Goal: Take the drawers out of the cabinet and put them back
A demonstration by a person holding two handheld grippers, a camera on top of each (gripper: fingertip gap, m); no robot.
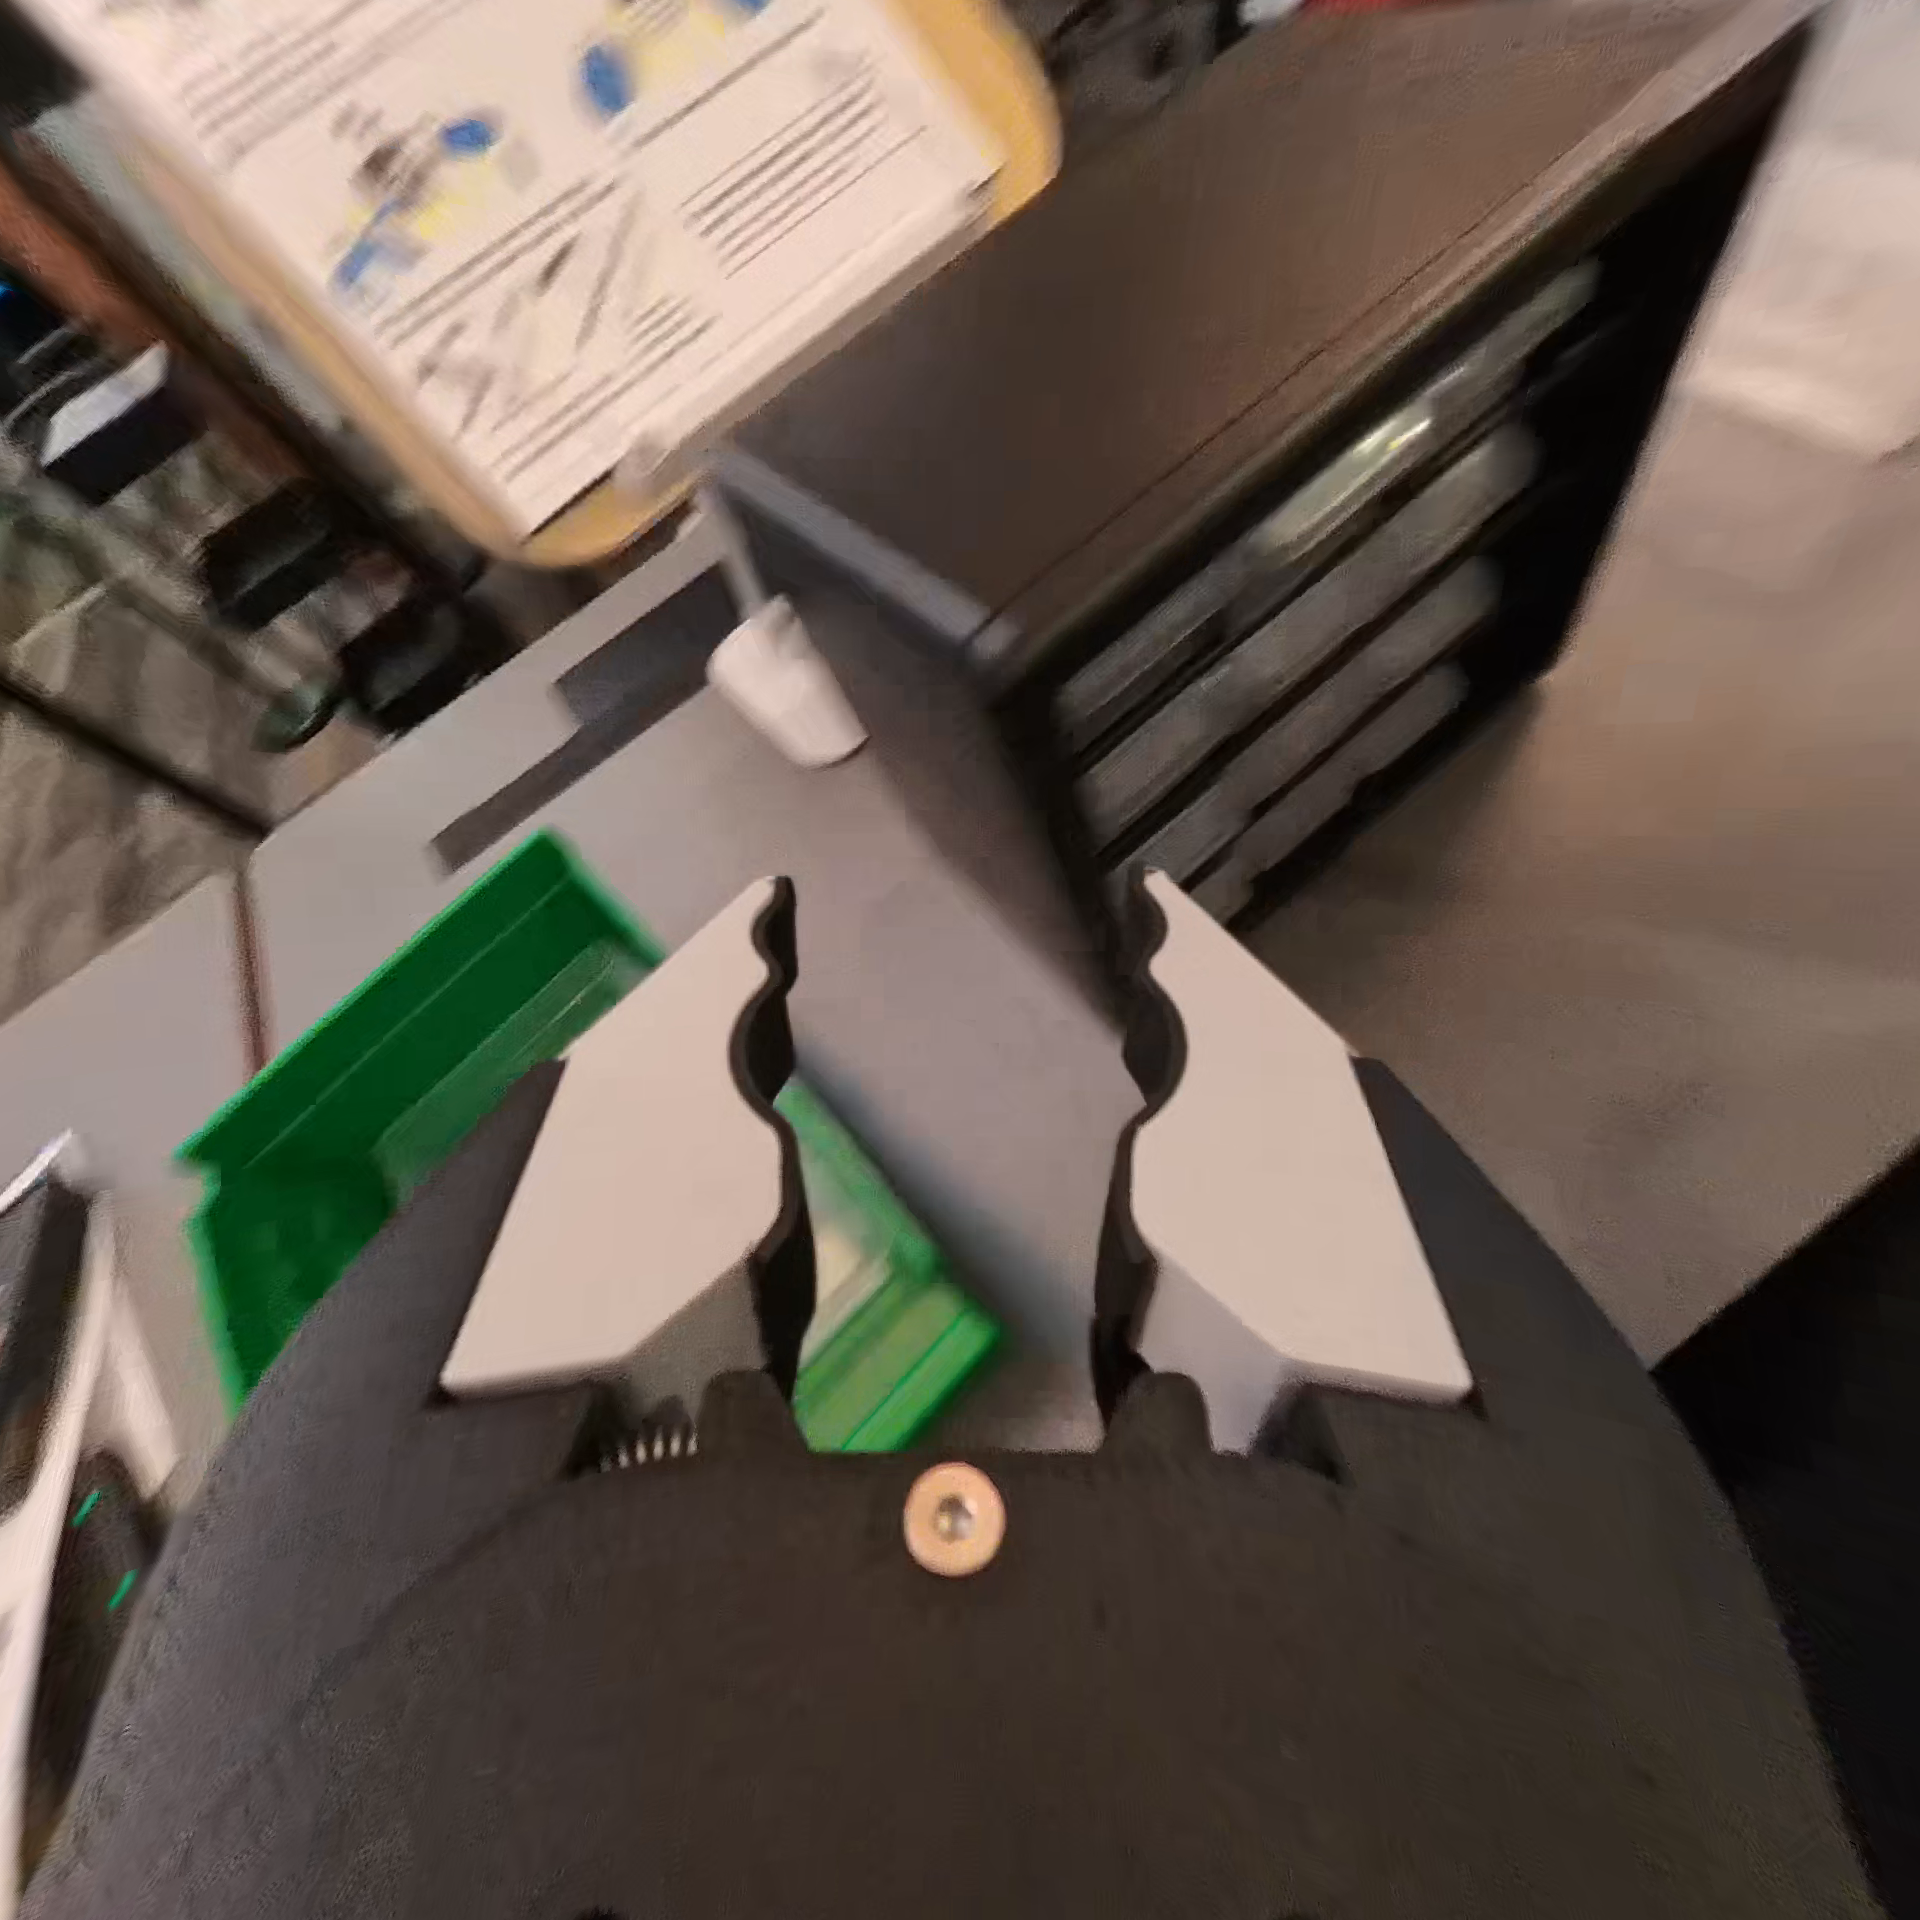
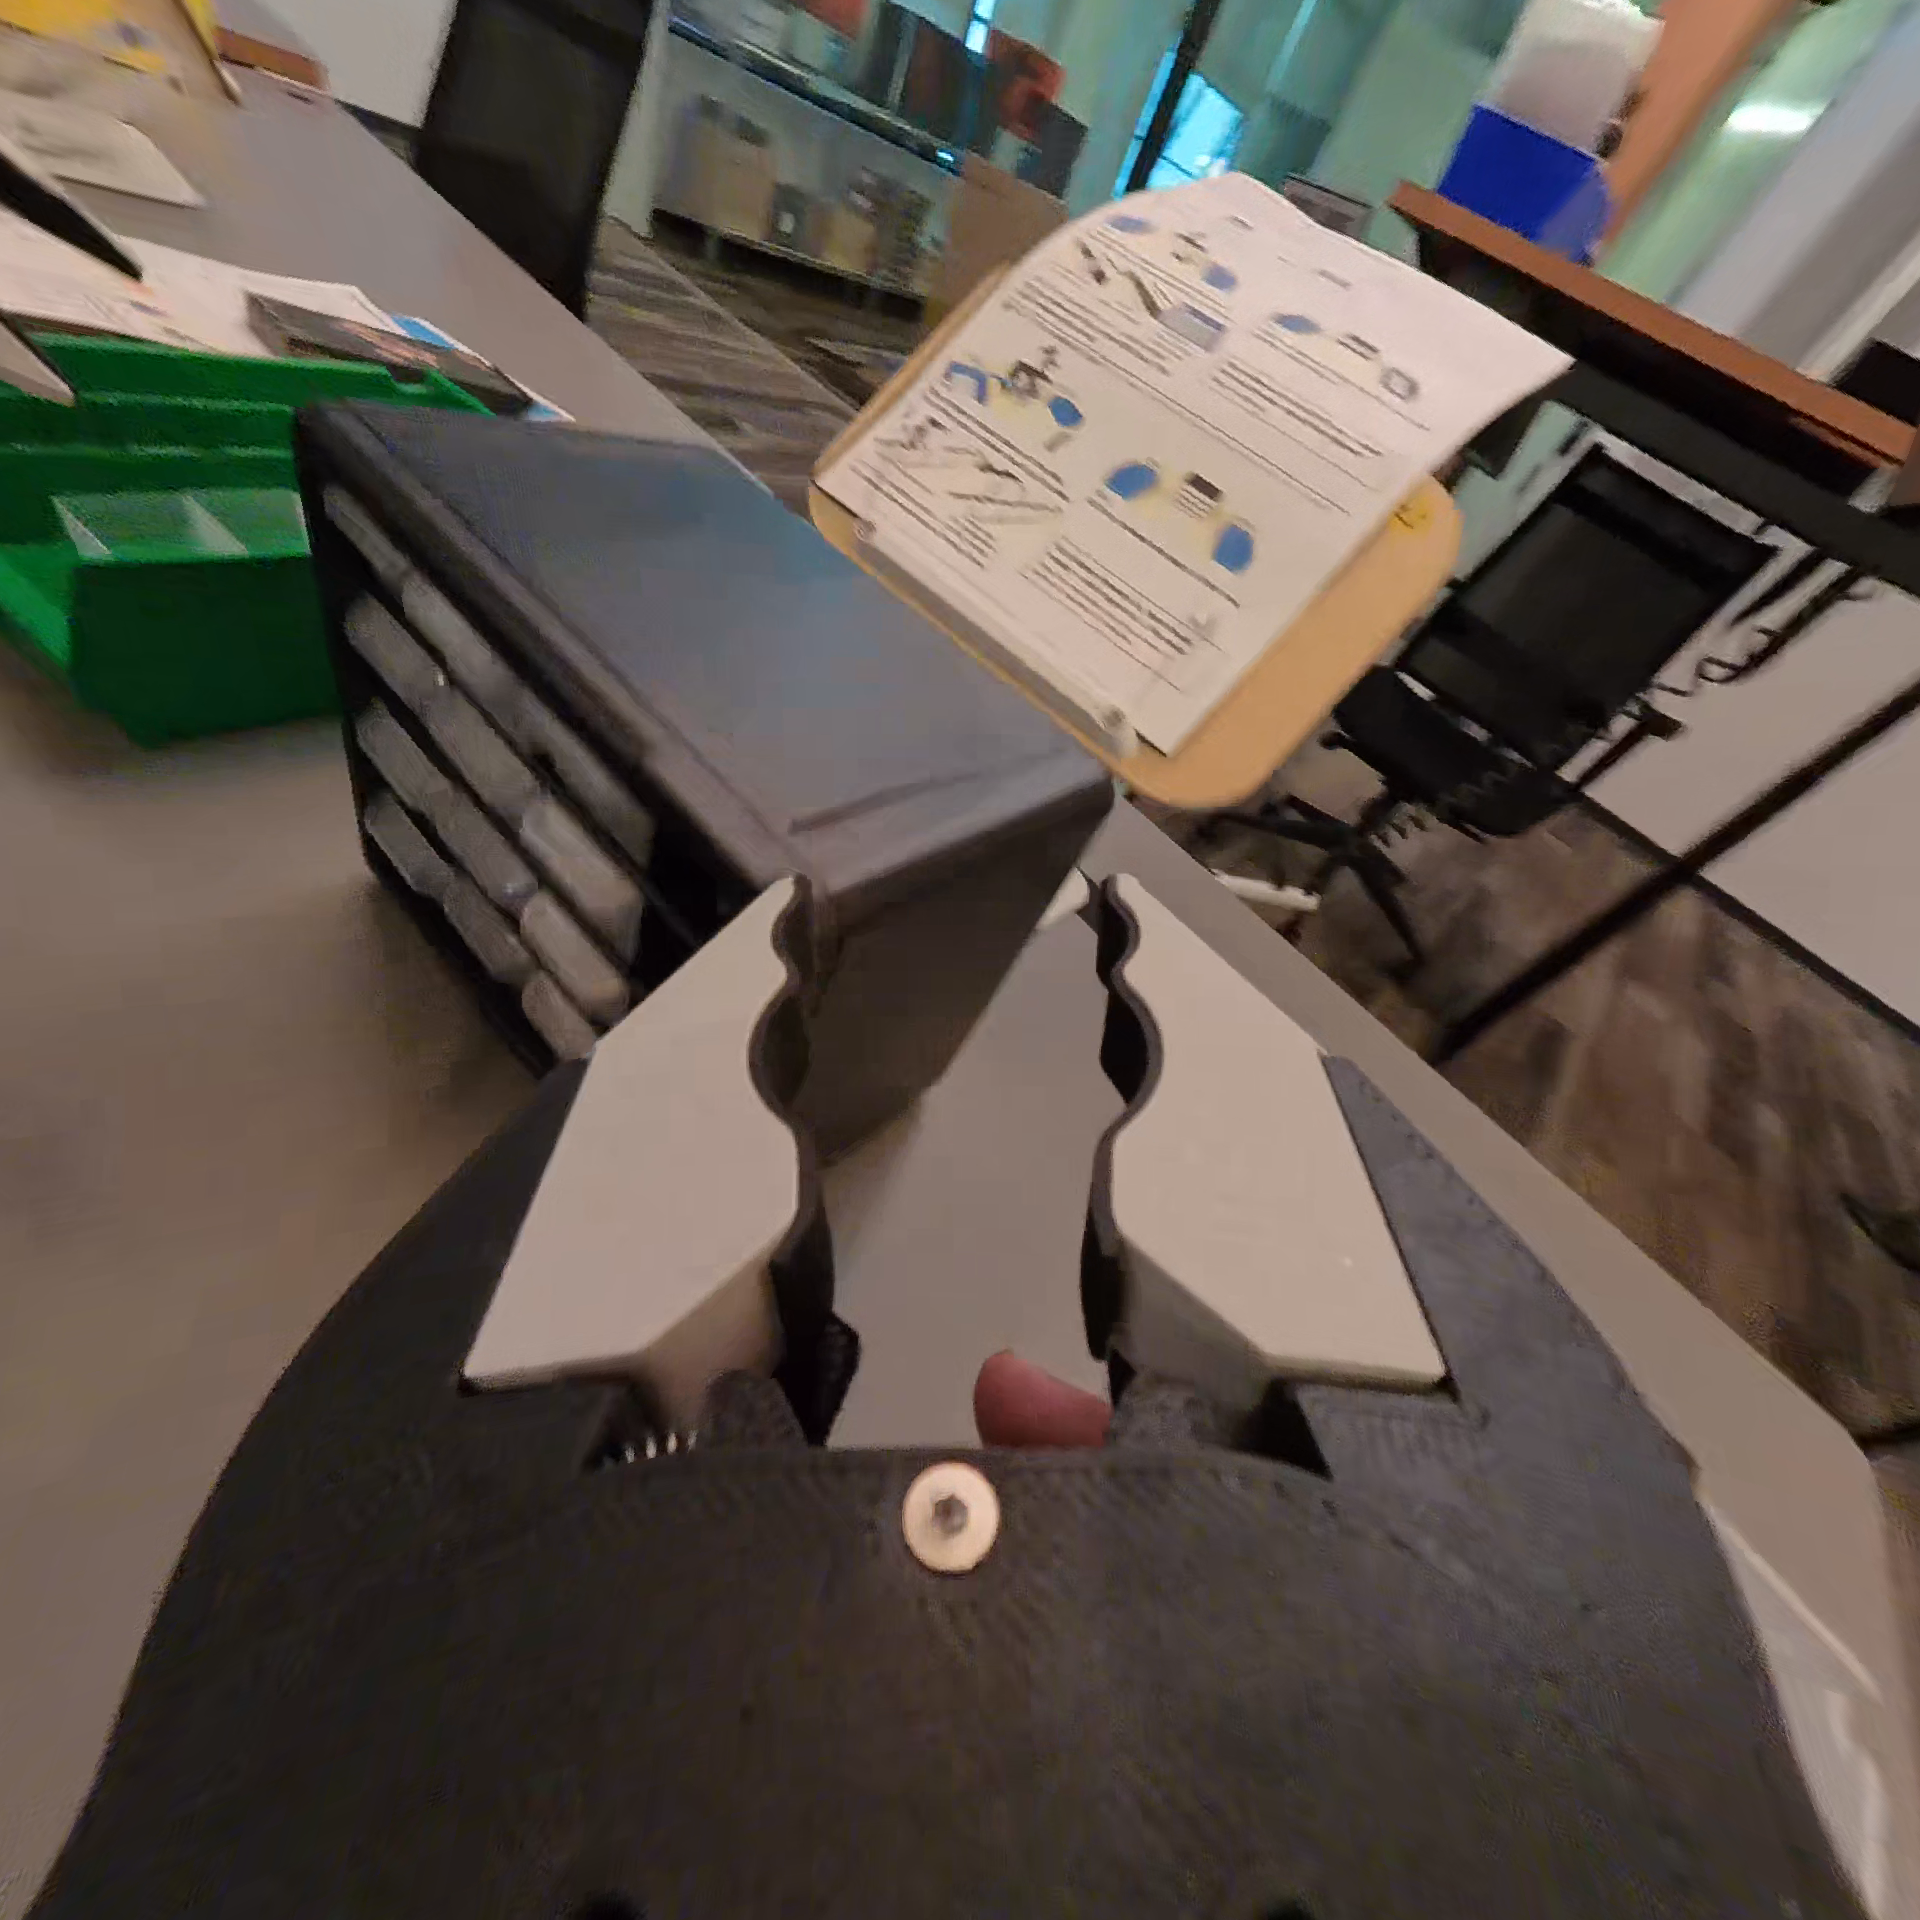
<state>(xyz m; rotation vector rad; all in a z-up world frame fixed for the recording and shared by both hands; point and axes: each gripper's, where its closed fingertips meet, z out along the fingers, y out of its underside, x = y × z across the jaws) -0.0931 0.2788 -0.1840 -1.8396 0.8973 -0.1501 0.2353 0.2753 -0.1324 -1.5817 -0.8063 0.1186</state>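
A small black cabinet [image 1: 1195, 416] stands on the grey table, with several grey drawers [image 1: 1299, 665] all pushed in. It also shows in the right wrist view [image 2: 748, 665], its drawers [image 2: 488, 769] facing left. My left gripper [image 1: 961, 894] is open and empty, a short way in front of the cabinet's drawer face, above the table. My right gripper [image 2: 945, 894] is open and empty, close to the cabinet's near right corner, its left fingertip [image 2: 779, 914] in front of that corner.
A green bin [image 1: 416, 1070] sits on the table left of the cabinet; it also shows in the right wrist view [image 2: 177, 582]. A clipboard with a printed sheet [image 2: 1174, 457] stands on a white base [image 1: 790, 675] behind the cabinet. The table edge [image 2: 1455, 1132] runs close on the right. Chairs and desks lie beyond.
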